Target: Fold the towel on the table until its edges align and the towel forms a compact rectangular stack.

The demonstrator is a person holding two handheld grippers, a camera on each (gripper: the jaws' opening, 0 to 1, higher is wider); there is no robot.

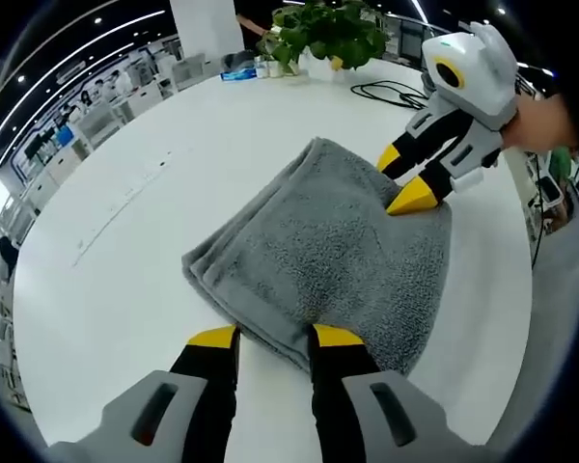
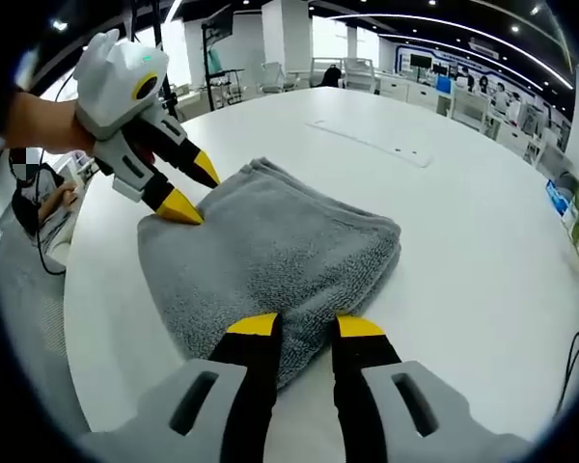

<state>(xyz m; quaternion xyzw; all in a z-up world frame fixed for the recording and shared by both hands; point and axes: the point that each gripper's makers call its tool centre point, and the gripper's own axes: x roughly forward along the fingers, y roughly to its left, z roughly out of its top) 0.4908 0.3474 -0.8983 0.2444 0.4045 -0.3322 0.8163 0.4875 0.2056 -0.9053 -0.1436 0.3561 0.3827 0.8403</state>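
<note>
**A:** Your left gripper (image 1: 275,336) has its fingers (image 1: 215,338) spread apart, the yellow tips resting at the near edge of the towel (image 1: 318,246) with nothing clamped between them. Your right gripper (image 2: 304,325) is the same in its own view: fingers (image 2: 256,324) open, tips at the towel's (image 2: 270,256) opposite edge, holding nothing.

**B:** And where is the towel itself?

**A:** Flat on the white bench (image 1: 164,193), already folded into several layers, lying between your two grippers. You can see the stacked edges along one side.

**B:** What could go wrong from here?

**A:** My guess: if you pinch only the top layer, the lower ones will stay behind and the stack will slide apart. The bench looks smooth and glossy (not much friction there), so dragging instead of lifting could shift the whole bundle. The corners are rounded and a bit uneven, so another fold may leave edges misaligned.

**B:** What's it made of?

**A:** Grey terry cloth, thick, nubby and soft, roughly rectangular with plump folded edges. It should sag where it's unsupported. Far off sit a leafy plant (image 1: 328,34) and a black cable (image 1: 391,94), well clear of the towel.
</note>
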